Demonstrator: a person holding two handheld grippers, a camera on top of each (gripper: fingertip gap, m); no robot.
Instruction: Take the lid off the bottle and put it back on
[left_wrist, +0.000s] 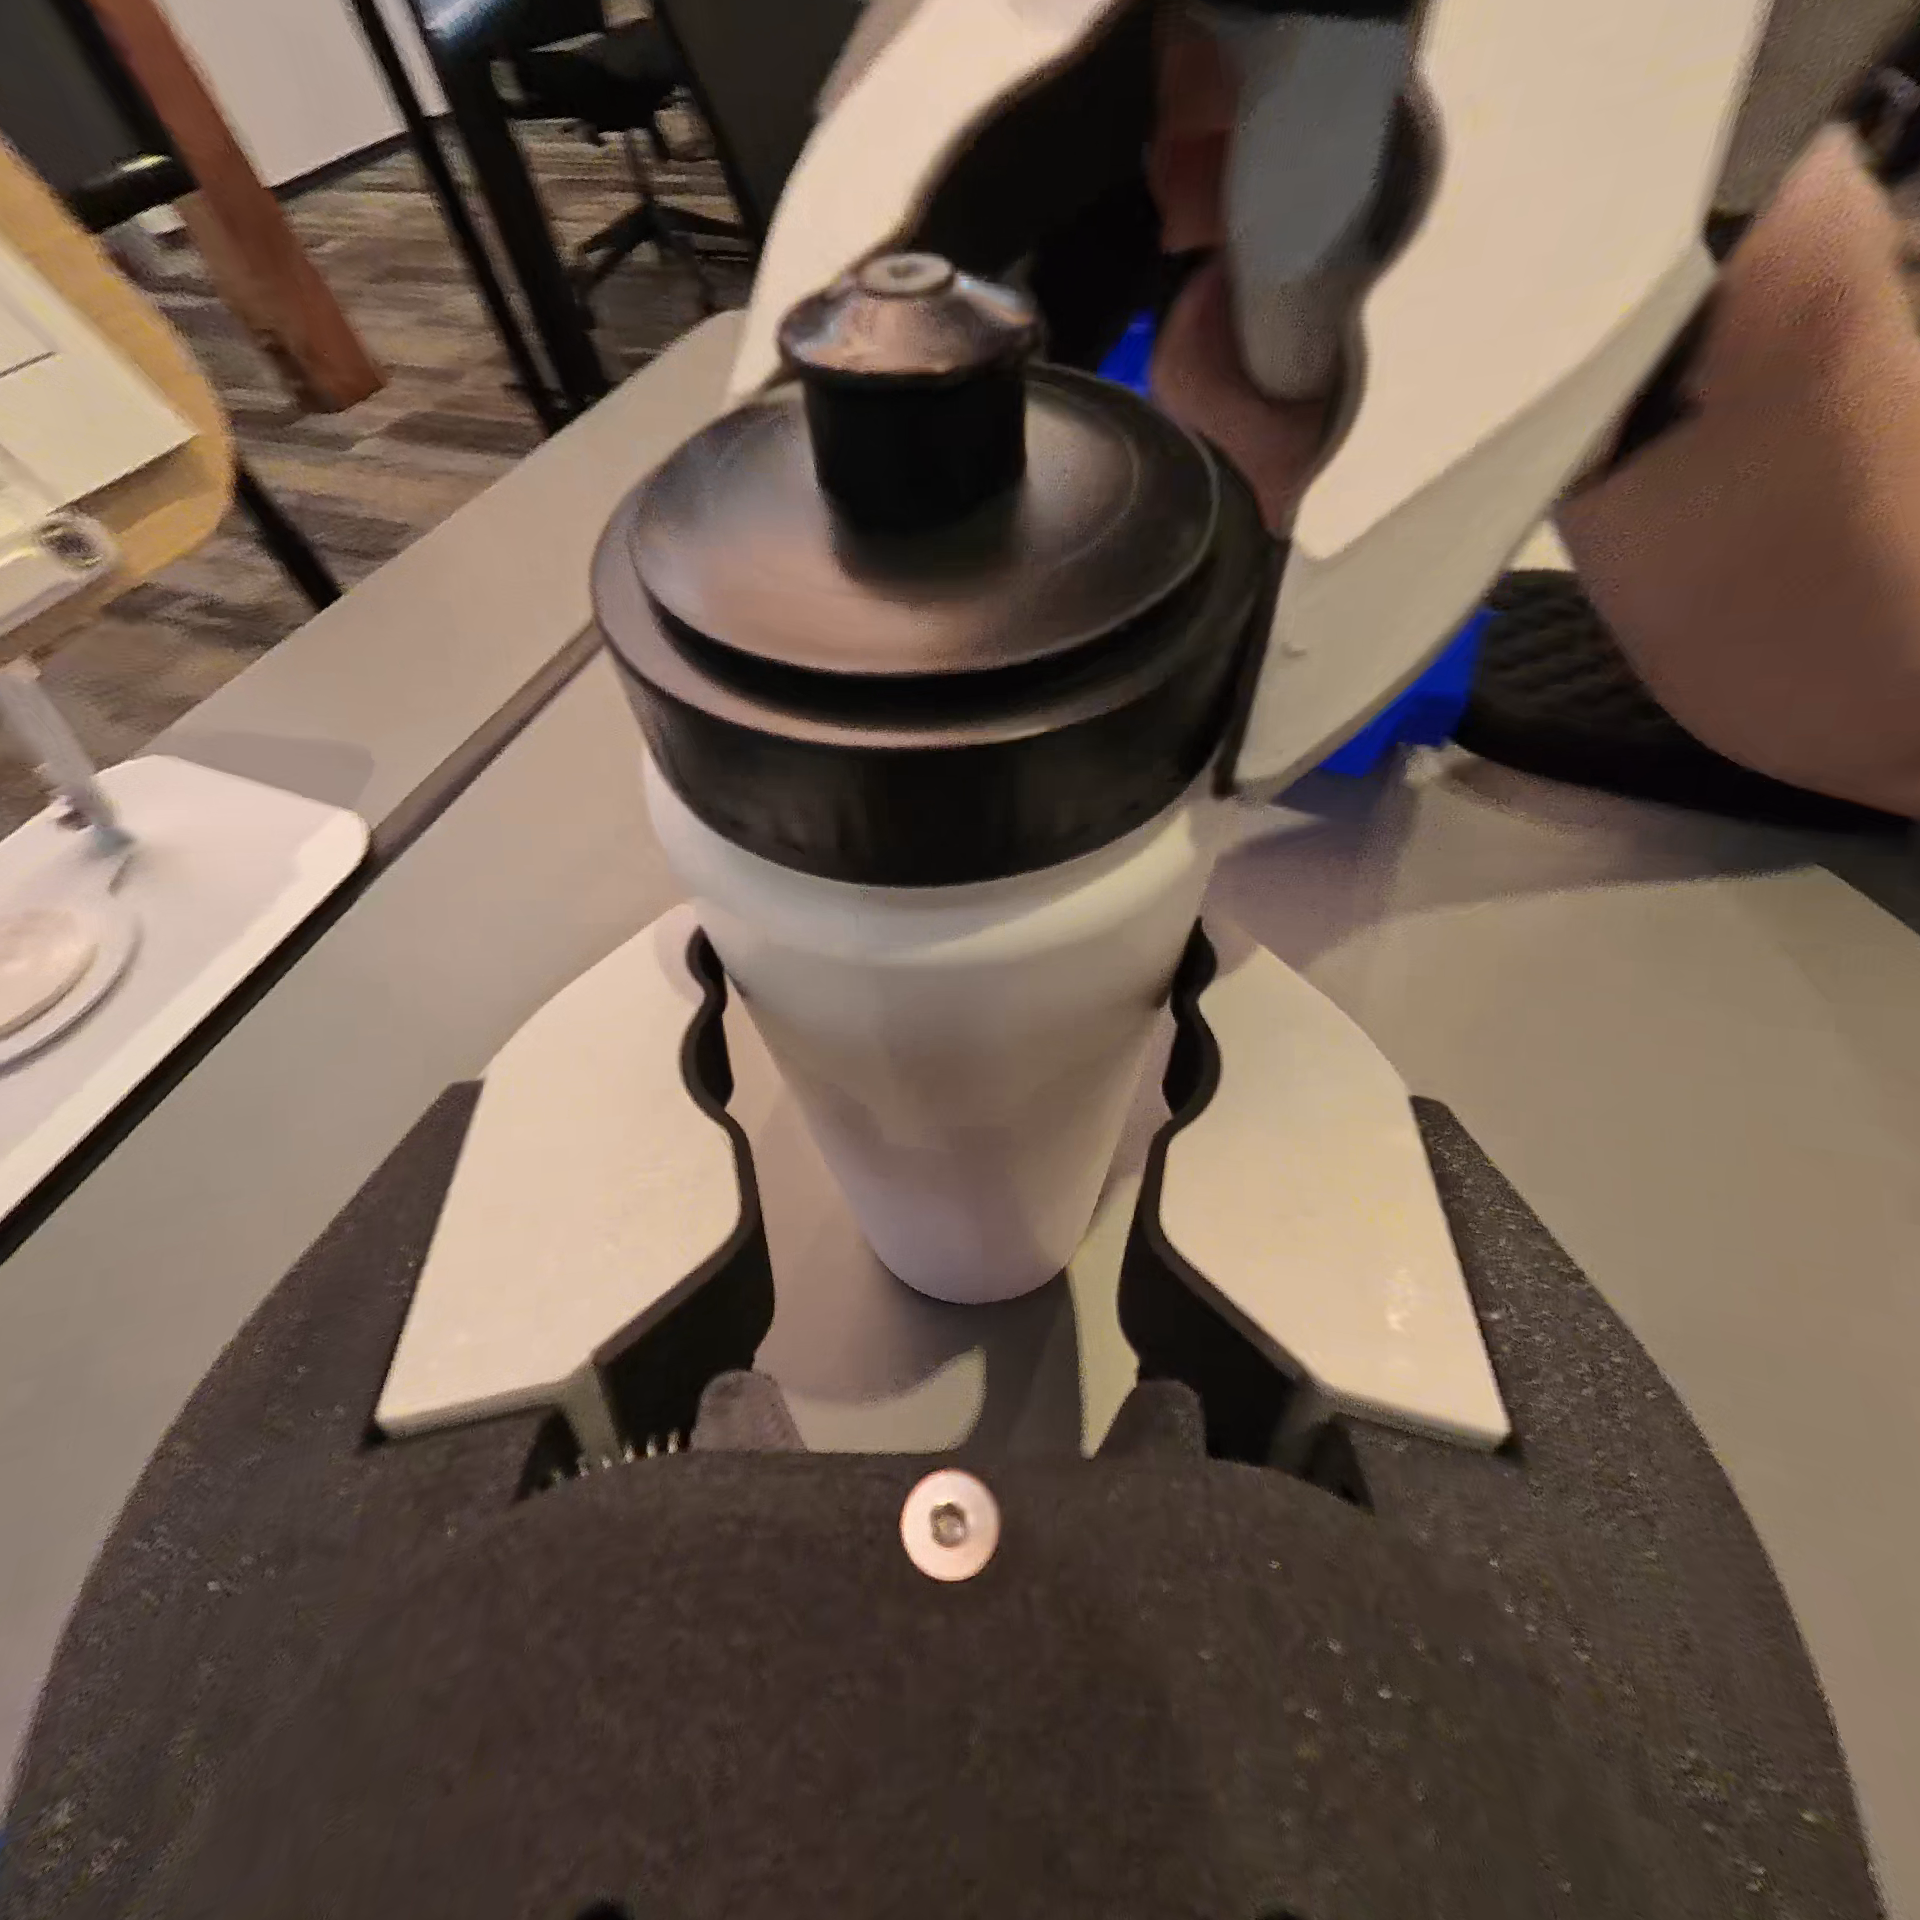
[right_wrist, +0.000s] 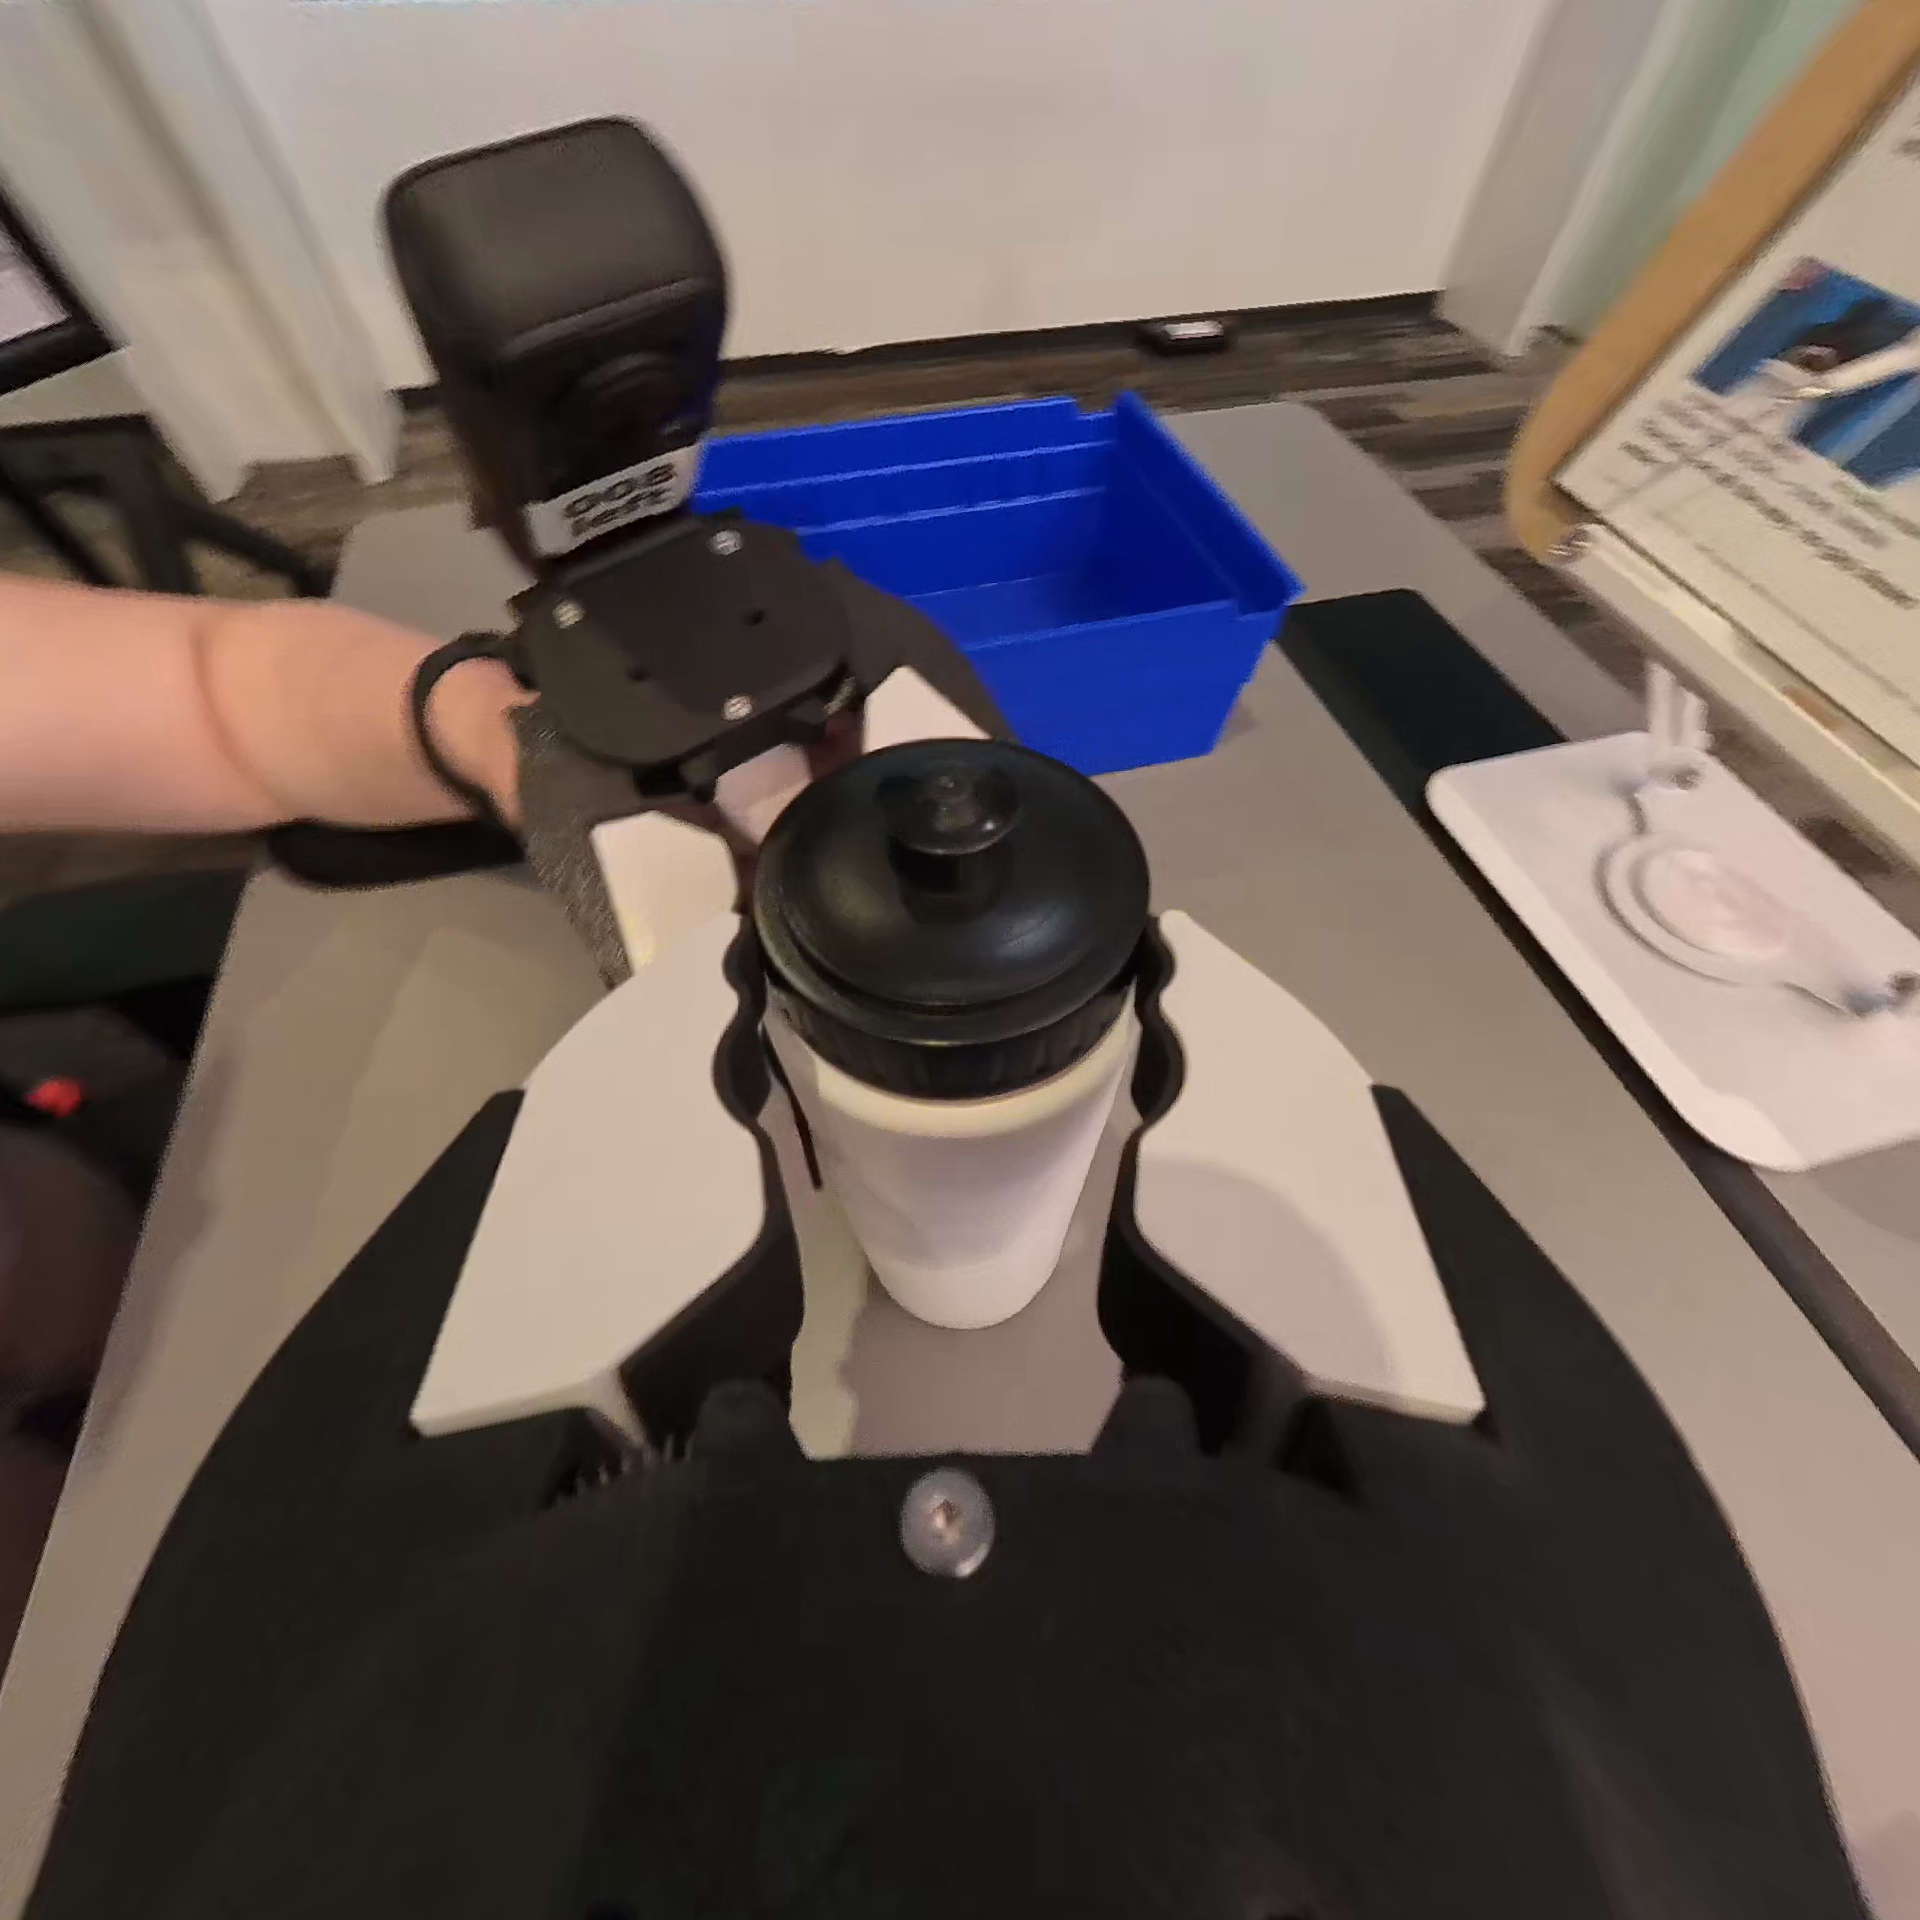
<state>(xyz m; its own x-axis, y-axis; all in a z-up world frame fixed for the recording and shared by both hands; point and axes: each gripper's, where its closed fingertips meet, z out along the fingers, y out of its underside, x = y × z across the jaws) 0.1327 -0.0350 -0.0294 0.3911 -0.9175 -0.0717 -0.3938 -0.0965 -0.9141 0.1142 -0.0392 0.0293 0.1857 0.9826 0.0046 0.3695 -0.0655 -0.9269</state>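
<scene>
Blue bin (right_wrist: 1049, 613) behind lidded bottle (right_wrist: 961, 1174).

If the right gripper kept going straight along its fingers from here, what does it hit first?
Nothing to travel to: the right gripper is already closed around the black lid of the white bottle. Pushing on would likely shove the bottle toward the left gripper just behind it, which holds the body; the blue bin is farther back.

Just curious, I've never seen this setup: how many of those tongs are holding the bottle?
2. The left tongs clamp the white bottle body; the right tongs grip its black lid from the opposite side.
</scene>
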